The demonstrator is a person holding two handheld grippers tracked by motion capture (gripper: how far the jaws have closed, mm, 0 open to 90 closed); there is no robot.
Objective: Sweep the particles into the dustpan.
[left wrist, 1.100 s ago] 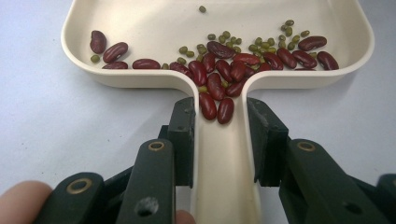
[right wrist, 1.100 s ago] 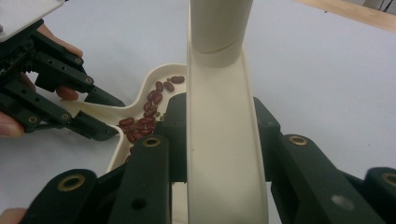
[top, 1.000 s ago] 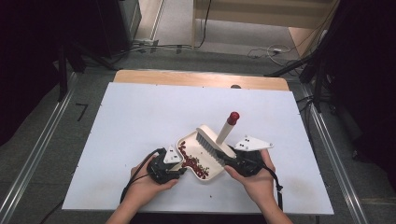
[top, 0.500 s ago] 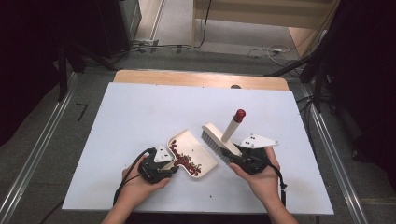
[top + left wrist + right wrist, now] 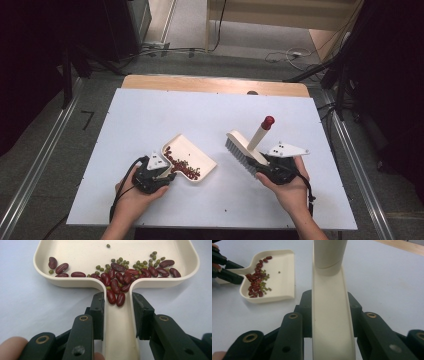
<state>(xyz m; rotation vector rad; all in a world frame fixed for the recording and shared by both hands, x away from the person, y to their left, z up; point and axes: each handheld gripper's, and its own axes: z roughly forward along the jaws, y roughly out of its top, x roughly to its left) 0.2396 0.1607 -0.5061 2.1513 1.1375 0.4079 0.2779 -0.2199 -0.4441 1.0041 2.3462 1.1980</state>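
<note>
Between the left gripper's (image 5: 117, 315) jaws, the bean-laden dustpan's (image 5: 117, 335) handle.

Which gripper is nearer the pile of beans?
Left. The left gripper clamps the dustpan handle, beans right at its jaws. The right gripper holds the brush off to the side.

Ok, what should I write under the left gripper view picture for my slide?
Hand-held gripper clamps the handle of a cream dustpan holding red beans and small green beans.
</note>
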